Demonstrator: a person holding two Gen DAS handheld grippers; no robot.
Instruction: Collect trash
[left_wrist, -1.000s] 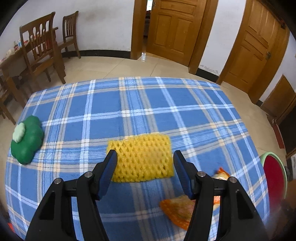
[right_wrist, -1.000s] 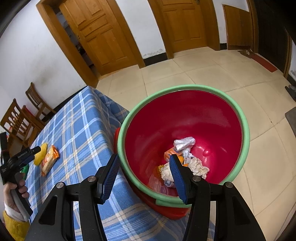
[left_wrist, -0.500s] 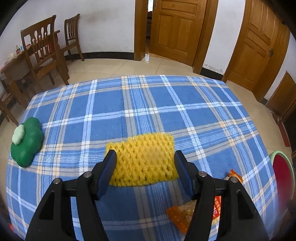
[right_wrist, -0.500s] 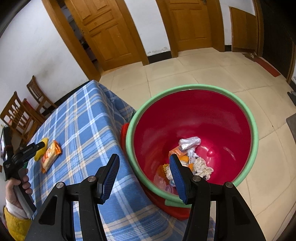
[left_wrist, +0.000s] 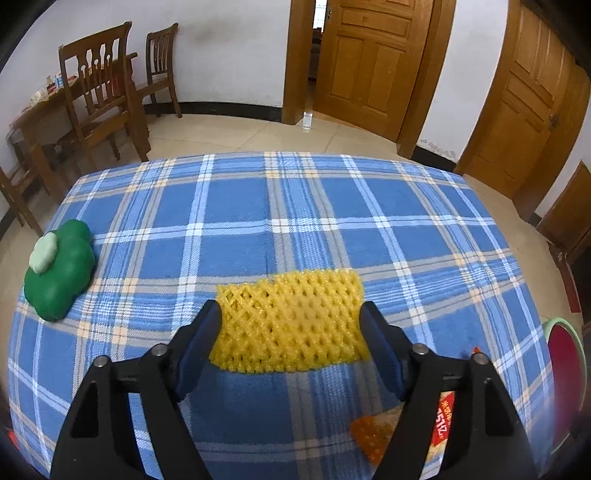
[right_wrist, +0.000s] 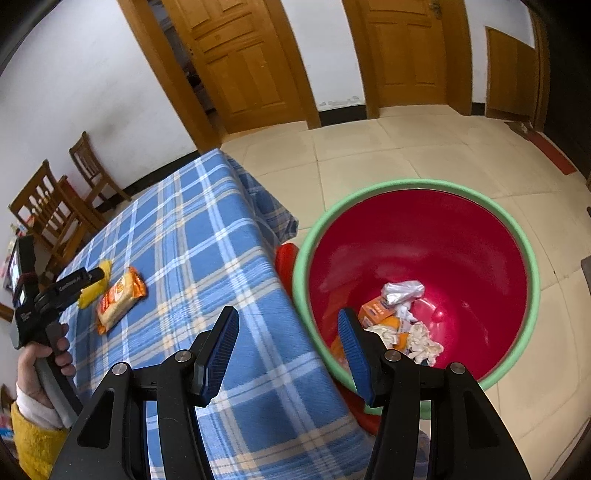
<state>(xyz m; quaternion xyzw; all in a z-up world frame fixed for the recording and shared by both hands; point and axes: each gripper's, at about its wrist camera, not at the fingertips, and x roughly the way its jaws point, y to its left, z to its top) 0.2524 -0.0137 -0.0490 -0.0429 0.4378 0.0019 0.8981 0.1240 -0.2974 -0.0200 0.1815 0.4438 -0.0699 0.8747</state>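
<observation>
On my surface the foam net lies mid-front, the snack packet just beside it, the cloud-shaped toy far left; the bin stands off its right edge.

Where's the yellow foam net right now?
In the left wrist view the yellow foam net lies flat on the blue plaid tablecloth, between the opening left tongs, with the orange snack packet near it toward the red bin.

Blue plaid table carries yellow foam net, orange snack packet (just beside) — green cloud-shaped thing apart.
</observation>
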